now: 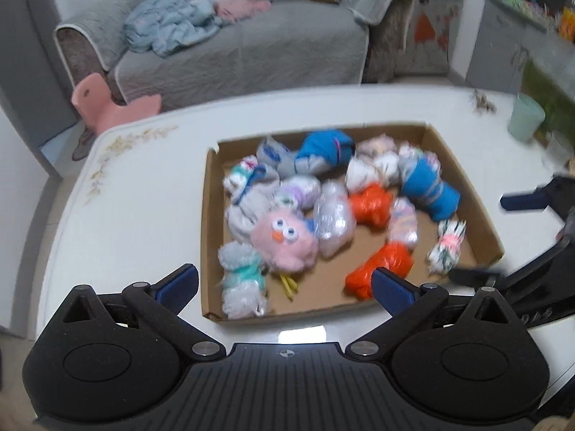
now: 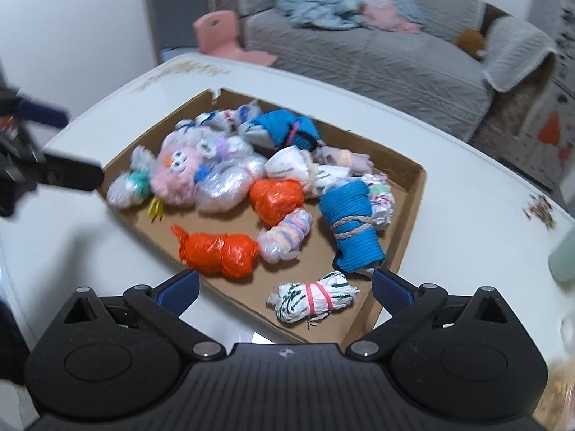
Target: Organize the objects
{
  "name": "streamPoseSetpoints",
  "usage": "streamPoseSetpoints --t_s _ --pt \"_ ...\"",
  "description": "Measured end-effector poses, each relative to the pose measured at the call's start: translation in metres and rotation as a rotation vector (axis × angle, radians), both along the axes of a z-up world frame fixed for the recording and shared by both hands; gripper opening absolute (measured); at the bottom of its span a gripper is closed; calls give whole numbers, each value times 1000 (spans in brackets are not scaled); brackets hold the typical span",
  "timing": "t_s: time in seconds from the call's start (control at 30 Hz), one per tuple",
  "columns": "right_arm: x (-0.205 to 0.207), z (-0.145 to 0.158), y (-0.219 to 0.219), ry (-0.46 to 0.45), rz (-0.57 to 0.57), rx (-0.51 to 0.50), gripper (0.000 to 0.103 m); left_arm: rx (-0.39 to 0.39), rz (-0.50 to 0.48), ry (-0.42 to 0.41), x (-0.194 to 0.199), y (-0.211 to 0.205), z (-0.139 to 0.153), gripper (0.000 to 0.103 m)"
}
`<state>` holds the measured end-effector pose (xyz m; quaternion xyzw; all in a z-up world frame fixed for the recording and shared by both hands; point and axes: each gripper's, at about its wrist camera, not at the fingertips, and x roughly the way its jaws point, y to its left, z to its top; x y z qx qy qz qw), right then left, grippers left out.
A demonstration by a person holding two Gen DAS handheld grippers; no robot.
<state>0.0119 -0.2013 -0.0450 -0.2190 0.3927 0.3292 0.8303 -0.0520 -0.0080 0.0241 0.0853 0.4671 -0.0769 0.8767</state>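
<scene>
A shallow cardboard tray [image 1: 210, 244] sits on the white tabletop [image 1: 136, 208], filled with small bundles. Both views are smeared by motion blur, so many of the clear-wrapped bundles at the tray's far side run together and cannot be told apart.

The left tool [image 1: 284, 283] hangs above the tray's near edge with its blue-padded fingers spread wide and nothing between them. Between and beyond them lies a pink plush toy [image 1: 284, 240] with round eyes, leaning on a clear plastic bundle [image 1: 332, 215]. One orange plastic bundle [image 1: 381, 269] is partly covered by the tool's right pad; a second orange bundle [image 1: 370, 204] lies further in.

The right tool [image 2: 284, 283] also stands wide apart and empty, over the tray's near corner. Just ahead of it lies a white bundle with a pink band [image 2: 312, 298], and beyond that a blue roll tied with twine [image 2: 352, 222]. The right tool shows at the right edge of the left view, cut off and blurred.

Behind the tabletop stand a grey sofa [image 1: 251, 57] carrying a crumpled blue blanket [image 1: 179, 25] and a pink child's chair [image 1: 104, 104]; a pale green cup [image 1: 524, 118] is near the tabletop's far right edge
</scene>
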Motion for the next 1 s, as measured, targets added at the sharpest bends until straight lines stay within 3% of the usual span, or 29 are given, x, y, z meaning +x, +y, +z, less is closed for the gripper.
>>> streamPoseSetpoints --t_s 0.17,0.6,0.87,1.0 --pt "2 -5 6 44 -117 47 102 -11 38 -3 2 -2 -15 102" --pt "20 -16 7 63 -159 18 102 -111 93 26 20 13 -28 102" --pt "29 -14 9 40 -149 20 102 7 121 -25 24 9 -27 102" --pt "28 -13 10 29 -135 15 102 14 131 -33 25 8 -25 102"
